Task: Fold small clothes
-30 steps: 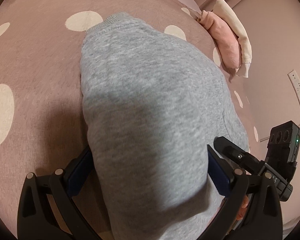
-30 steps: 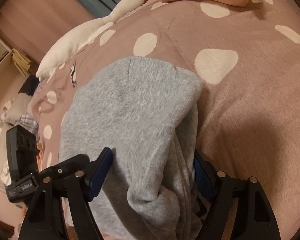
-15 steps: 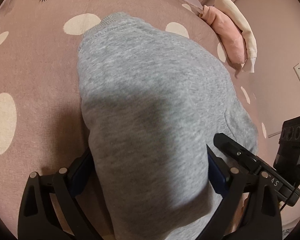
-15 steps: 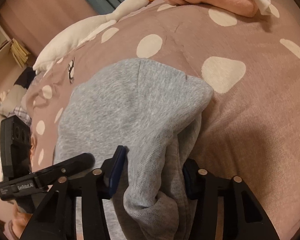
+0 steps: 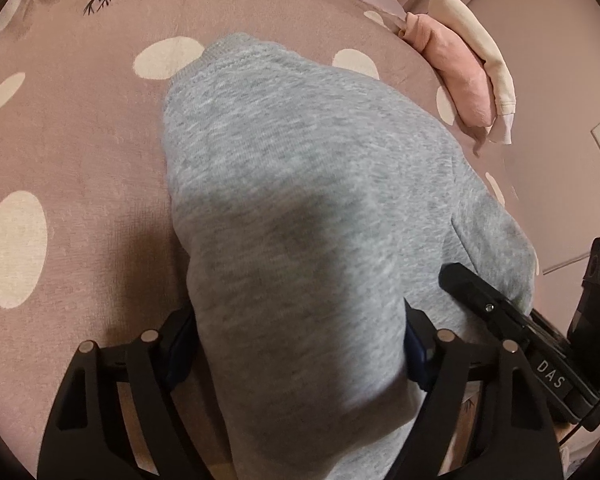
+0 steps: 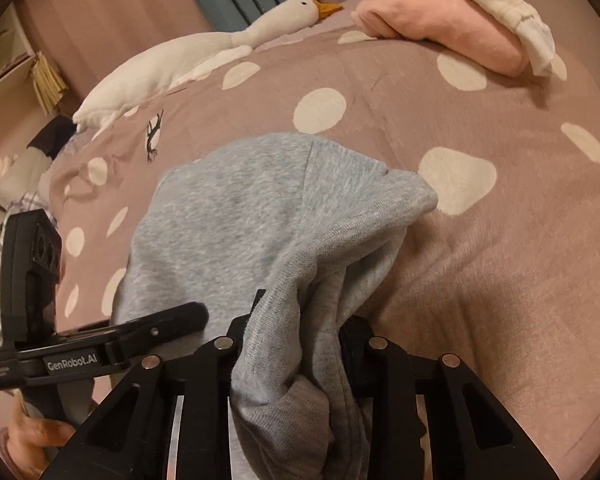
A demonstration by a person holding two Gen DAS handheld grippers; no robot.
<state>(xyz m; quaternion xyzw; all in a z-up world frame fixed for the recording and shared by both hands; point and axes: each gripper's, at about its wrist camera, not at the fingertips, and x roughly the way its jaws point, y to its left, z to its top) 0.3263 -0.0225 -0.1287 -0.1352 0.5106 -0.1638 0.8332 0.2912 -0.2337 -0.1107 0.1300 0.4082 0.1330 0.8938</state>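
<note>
2 folded garments (image 6: 452, 36) already sit stacked at the bed's far edge; the grey garment (image 5: 308, 208) remains mid-fold, with the right gripper (image 6: 296, 344) closing on its bunched edge and the left gripper (image 5: 300, 344) closing around cloth.

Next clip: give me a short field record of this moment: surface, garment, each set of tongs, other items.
surface: pink plush bedspread with cream dots
garment: grey knit sweatshirt-fabric garment, lying on the bedspread, near edge bunched
left tongs: closing, grey fabric between them
right tongs: closing on a gathered fold of the garment
other items: folded pink and cream clothes; white plush goose
</note>
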